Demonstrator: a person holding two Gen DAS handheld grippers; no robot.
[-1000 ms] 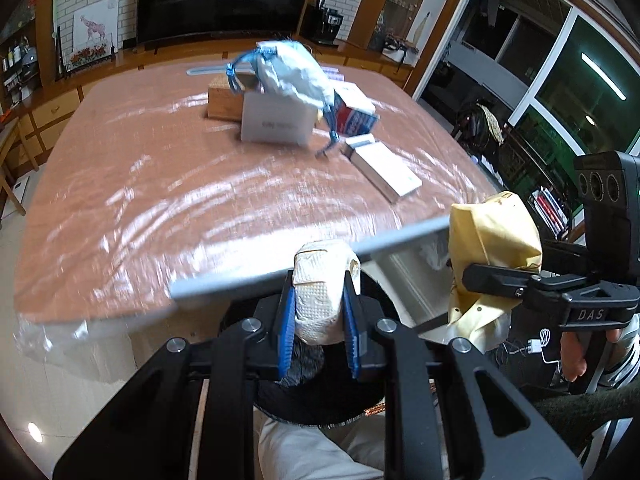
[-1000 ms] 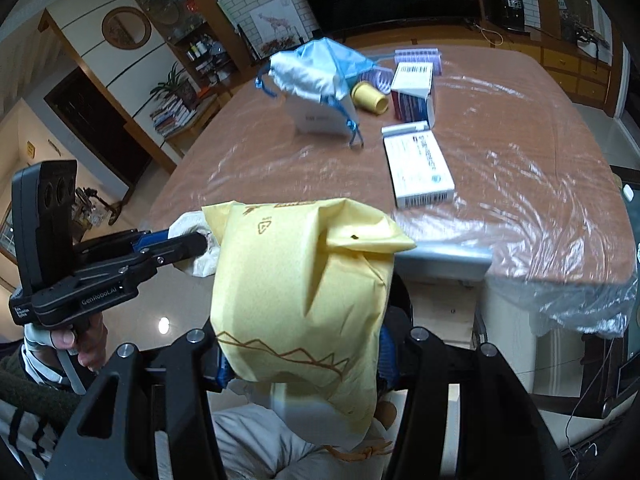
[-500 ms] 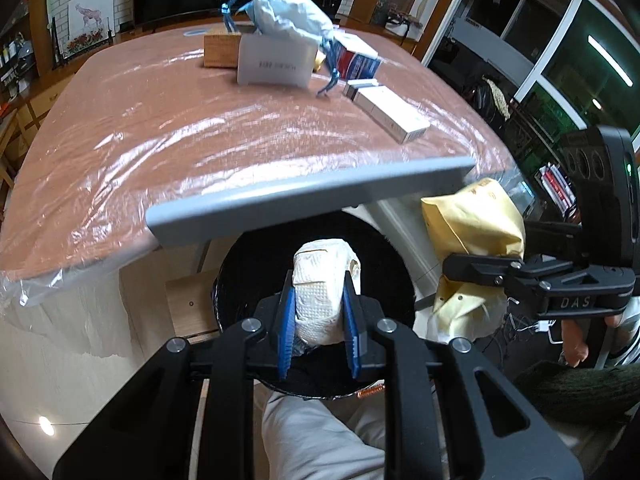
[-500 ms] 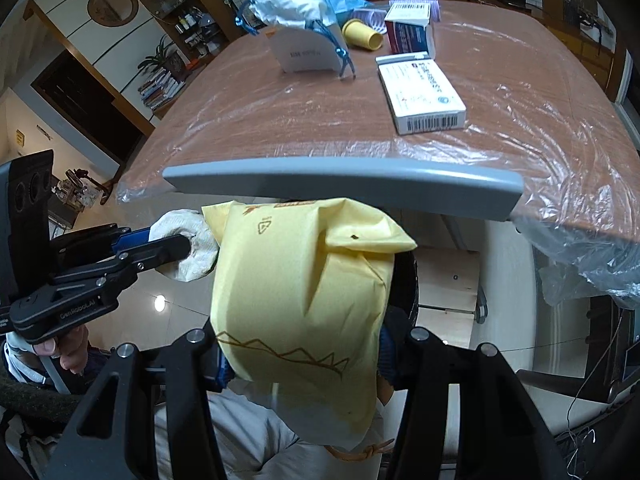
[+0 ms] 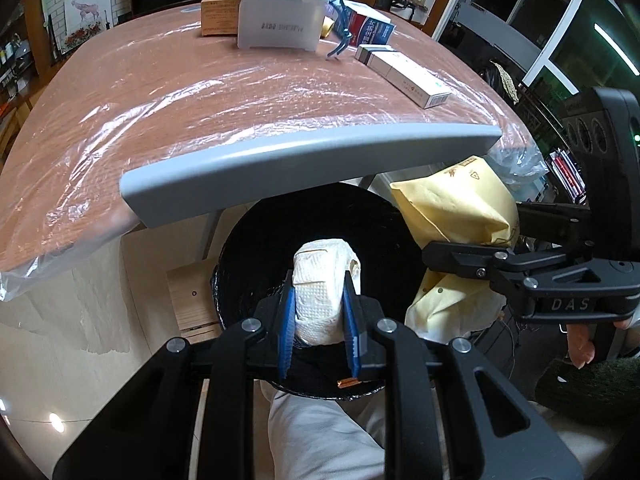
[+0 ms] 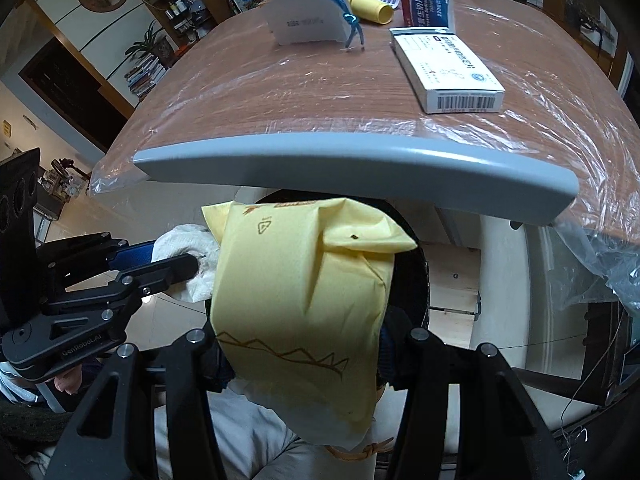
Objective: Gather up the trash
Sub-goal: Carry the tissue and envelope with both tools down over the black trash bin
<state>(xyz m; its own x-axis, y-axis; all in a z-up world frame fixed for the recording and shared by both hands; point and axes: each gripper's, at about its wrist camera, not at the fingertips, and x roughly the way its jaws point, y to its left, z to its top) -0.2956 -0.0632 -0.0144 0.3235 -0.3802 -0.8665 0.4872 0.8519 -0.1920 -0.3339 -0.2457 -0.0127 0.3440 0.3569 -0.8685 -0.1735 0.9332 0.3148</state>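
My left gripper (image 5: 319,312) is shut on a crumpled white paper towel (image 5: 324,284) and holds it over the mouth of a black round trash bin (image 5: 256,248) below the table edge. My right gripper (image 6: 304,344) is shut on a yellow paper bag (image 6: 304,280), held over the bin's right side; the bag hides its fingertips. The bag also shows in the left wrist view (image 5: 460,216), and the towel in the right wrist view (image 6: 188,248). The bin's rim shows behind the bag (image 6: 420,280).
A wooden table under clear plastic film (image 5: 200,88) with a grey front edge (image 5: 304,160) overhangs the bin. On it lie a white medicine box (image 6: 444,68), a blue face mask on a white card stand (image 5: 280,28), a yellow cup (image 6: 370,8) and a brown box (image 5: 220,14). My knee (image 5: 320,432) is below.
Both grippers have moved down and back from table height to below the table edge, over the bin. Each still holds its item.
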